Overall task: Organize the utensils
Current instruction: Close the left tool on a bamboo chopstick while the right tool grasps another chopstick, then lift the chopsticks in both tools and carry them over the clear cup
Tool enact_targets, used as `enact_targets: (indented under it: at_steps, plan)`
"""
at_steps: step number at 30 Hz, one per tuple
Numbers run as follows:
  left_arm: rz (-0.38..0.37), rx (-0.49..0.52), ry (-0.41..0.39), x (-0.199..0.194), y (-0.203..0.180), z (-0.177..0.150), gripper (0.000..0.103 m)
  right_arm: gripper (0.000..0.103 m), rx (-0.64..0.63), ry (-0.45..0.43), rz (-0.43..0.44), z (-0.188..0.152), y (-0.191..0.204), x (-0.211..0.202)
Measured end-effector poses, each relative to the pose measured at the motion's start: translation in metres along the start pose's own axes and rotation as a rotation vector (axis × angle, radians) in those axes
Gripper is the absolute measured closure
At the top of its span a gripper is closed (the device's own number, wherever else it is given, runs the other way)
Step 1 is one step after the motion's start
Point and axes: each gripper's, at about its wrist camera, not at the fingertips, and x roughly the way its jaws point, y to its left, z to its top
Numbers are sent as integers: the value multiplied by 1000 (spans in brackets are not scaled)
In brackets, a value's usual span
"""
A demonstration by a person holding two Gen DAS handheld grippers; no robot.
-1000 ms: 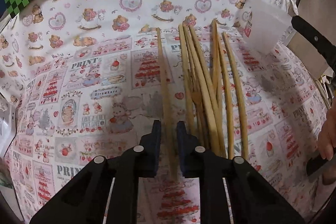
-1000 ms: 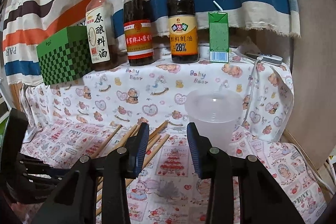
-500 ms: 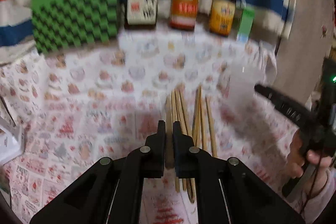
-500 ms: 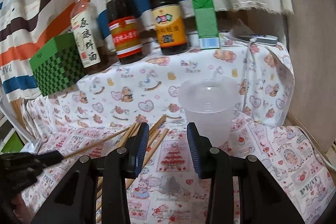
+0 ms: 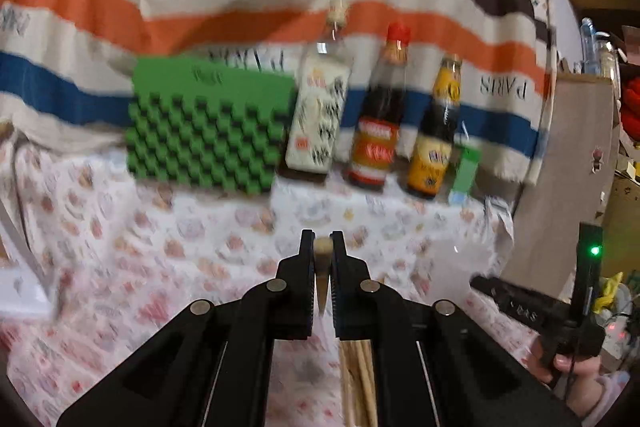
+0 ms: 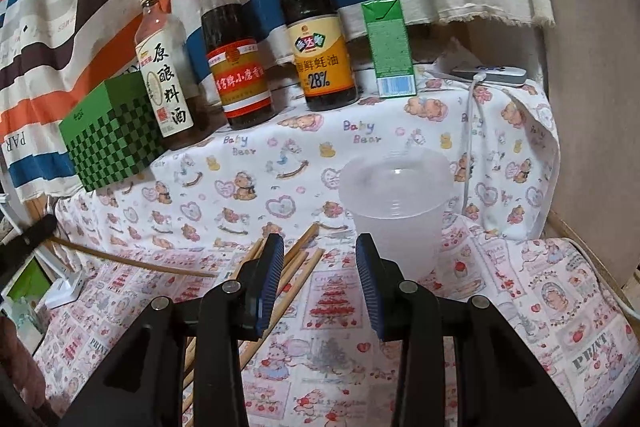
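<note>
I am holding one chopstick (image 5: 322, 269) in the left gripper (image 5: 322, 247), its jaws clamped on the stick, which is seen end-on in the blurred left wrist view, its long axis running forward along the fingers. From the right wrist view, that same chopstick (image 6: 132, 261) is stretching from the left edge toward the middle, lifted over the cloth (image 6: 540, 291) and tilting slightly down to its right tip. Just right of it, the remaining chopsticks (image 6: 298, 269) are lying in a loose bundle on the cloth, their long axes running diagonally from near left to far right, far ends pointing toward the cup (image 6: 394, 203). My right gripper (image 6: 320, 259) is hovering over the cloth with its jaws standing wide apart, gripping nothing; the bundle is passing behind its left finger and the cup is standing upright just beyond its right finger. Along the back, a green box (image 6: 110, 143), three bottles (image 6: 236, 47) and a carton (image 6: 390, 47) are standing in a row.
</note>
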Motion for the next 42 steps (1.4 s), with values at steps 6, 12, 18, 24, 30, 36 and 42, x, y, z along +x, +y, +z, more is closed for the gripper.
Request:
enact_targets:
  at_steps: [6, 12, 18, 24, 30, 36, 42]
  plan:
    - [42, -84, -73, -12, 27, 11, 97, 63, -2, 67, 25, 0, 11, -5]
    - [122, -112, -108, -20, 40, 16, 98, 68, 6, 259, 43, 14, 31, 30]
    - [135, -146, -138, -28, 50, 20, 98, 82, 155, 474, -8, 0, 29, 87]
    - [182, -140, -152, -30, 54, 22, 97, 86, 141, 488, -151, -2, 28, 120]
    - [228, -133, -82, -22, 54, 24, 97, 87, 119, 562, -150, -4, 33, 146]
    - [194, -125, -116, -31, 49, 26, 97, 88, 97, 554, -219, -11, 36, 154]
    - [208, -89, -96, -25, 41, 23, 97, 93, 41, 510, -253, -15, 42, 160]
